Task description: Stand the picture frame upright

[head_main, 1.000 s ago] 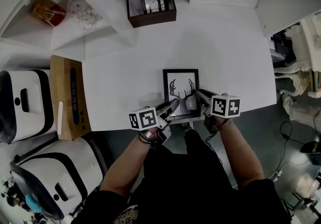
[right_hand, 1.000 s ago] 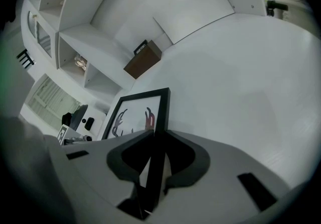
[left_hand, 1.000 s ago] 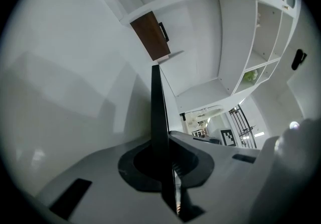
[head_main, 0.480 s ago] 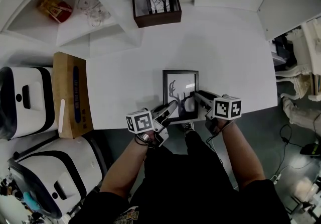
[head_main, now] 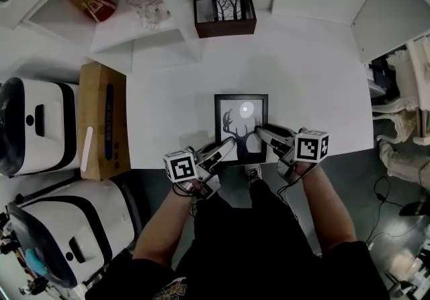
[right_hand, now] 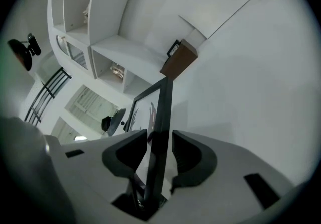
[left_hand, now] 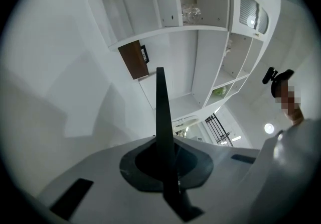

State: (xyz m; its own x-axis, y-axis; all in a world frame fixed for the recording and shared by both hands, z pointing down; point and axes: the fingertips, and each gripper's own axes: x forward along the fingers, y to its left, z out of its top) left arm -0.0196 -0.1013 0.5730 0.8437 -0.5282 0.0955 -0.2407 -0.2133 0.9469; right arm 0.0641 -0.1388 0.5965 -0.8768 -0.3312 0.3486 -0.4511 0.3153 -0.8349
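Observation:
The black picture frame (head_main: 241,127) with a deer-antler print is near the table's front edge, and its glass catches a bright glare. My left gripper (head_main: 227,148) is shut on its lower left edge. In the left gripper view that edge is a thin black strip (left_hand: 161,112) clamped between the jaws (left_hand: 163,163). My right gripper (head_main: 263,132) is at the frame's lower right edge and its jaws are opening. In the right gripper view the edge (right_hand: 161,117) stands between the pads (right_hand: 129,153), with a gap on each side.
A brown wooden box (head_main: 225,16) holding a small tree picture sits at the back of the white table (head_main: 322,90). White shelving (head_main: 144,40) rises at the back left. A cardboard box (head_main: 101,120) and white machines (head_main: 33,124) stand left of the table.
The right gripper's jaws have spread apart around the frame's edge. The left gripper has stayed clamped on the lower left edge. A glare has appeared on the glass.

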